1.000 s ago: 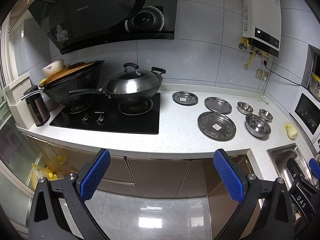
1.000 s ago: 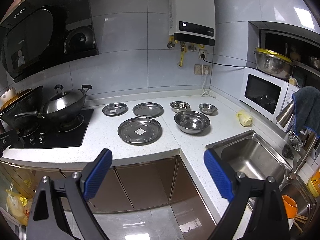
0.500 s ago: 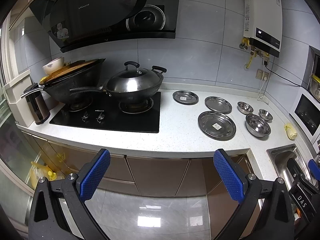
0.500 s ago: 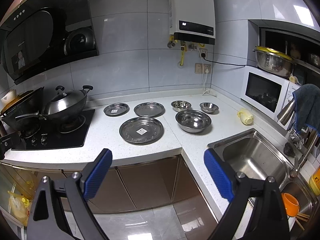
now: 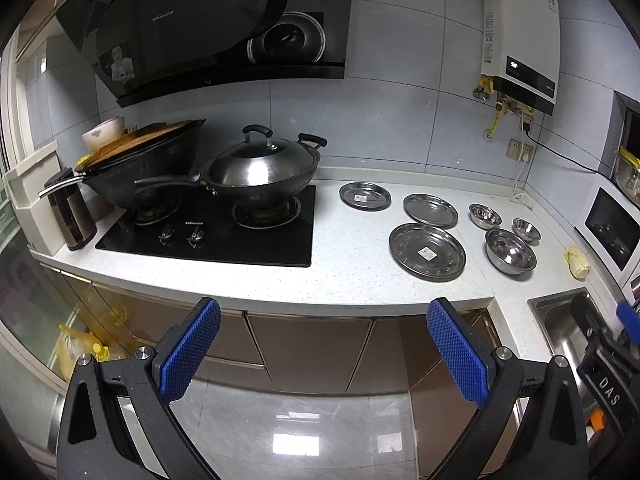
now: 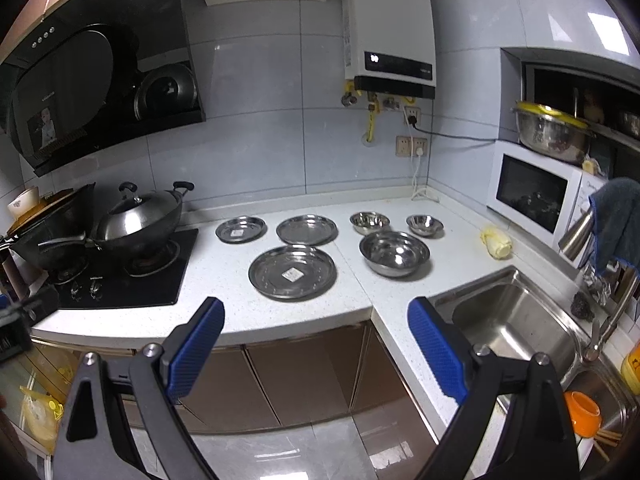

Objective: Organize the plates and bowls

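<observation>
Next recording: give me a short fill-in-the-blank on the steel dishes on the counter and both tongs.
1. The counter holds three steel plates and ____ steel bowls.
2. The largest plate lies ____ to the counter's front edge than the other two plates.
3. The left tongs and the right tongs are both ____ and hold nothing.
4. The large bowl sits between the largest plate and the ____.

Missing words: three; nearer; open; sink

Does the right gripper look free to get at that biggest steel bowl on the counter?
Probably yes. The right gripper is open and empty, off the counter's edge, and the large bowl sits uncovered, apart from its neighbours, with nothing in between.
</observation>
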`<state>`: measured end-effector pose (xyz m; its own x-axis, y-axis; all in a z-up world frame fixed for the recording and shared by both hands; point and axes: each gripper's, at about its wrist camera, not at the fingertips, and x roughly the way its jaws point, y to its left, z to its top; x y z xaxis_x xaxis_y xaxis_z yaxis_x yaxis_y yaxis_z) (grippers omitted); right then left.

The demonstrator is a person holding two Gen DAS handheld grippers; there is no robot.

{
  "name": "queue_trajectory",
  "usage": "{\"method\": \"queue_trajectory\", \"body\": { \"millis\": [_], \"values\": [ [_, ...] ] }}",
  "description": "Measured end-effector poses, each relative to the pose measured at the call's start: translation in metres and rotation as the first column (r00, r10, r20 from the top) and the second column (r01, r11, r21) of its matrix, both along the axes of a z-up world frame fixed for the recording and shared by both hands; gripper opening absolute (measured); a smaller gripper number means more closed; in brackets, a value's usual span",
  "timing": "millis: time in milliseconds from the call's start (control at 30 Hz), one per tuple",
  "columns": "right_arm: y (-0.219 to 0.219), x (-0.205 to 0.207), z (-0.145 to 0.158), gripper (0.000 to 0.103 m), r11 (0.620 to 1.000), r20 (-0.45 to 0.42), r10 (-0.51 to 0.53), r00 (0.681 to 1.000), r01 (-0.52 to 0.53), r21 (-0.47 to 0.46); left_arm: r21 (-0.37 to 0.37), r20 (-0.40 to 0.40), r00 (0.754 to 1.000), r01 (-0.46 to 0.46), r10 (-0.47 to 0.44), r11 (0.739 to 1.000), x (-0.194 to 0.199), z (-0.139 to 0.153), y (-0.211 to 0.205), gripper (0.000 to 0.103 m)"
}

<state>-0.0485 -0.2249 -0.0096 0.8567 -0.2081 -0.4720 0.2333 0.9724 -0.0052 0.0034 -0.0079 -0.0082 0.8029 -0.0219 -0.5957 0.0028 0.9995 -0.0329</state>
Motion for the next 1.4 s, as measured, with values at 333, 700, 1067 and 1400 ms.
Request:
{"method": "queue_trajectory", "body": {
  "millis": [333,700,1067,1400],
  "values": [
    [-0.001,0.0,0.003,0.094,1.0,0.003,-0.005,1.0,0.005,-0.002,0.001,0.003,1.0,-0.01,0.01,1.0,-0.001,0.001,-0.002,0.101],
    [-0.005,0.0,0.0,0.094,1.0,-0.001,-0.007,1.0,0.007,-0.005,0.004,0.003,1.0,-0.011,0.011,1.0,-0.001,0.001,-0.001,0.101],
    [-0.012,-0.003,-0.001,0.094,1.0,-0.004,-0.006,1.0,0.006,-0.006,0.002,-0.003,1.0,-0.013,0.013,1.0,0.0,-0.001,-0.001,0.101],
    [-0.012,-0.003,-0.002,0.094,1.0,-0.005,-0.006,1.0,0.006,-0.006,0.001,-0.006,1.0,-0.014,0.014,1.0,0.001,-0.001,0.0,0.101]
  ]
}}
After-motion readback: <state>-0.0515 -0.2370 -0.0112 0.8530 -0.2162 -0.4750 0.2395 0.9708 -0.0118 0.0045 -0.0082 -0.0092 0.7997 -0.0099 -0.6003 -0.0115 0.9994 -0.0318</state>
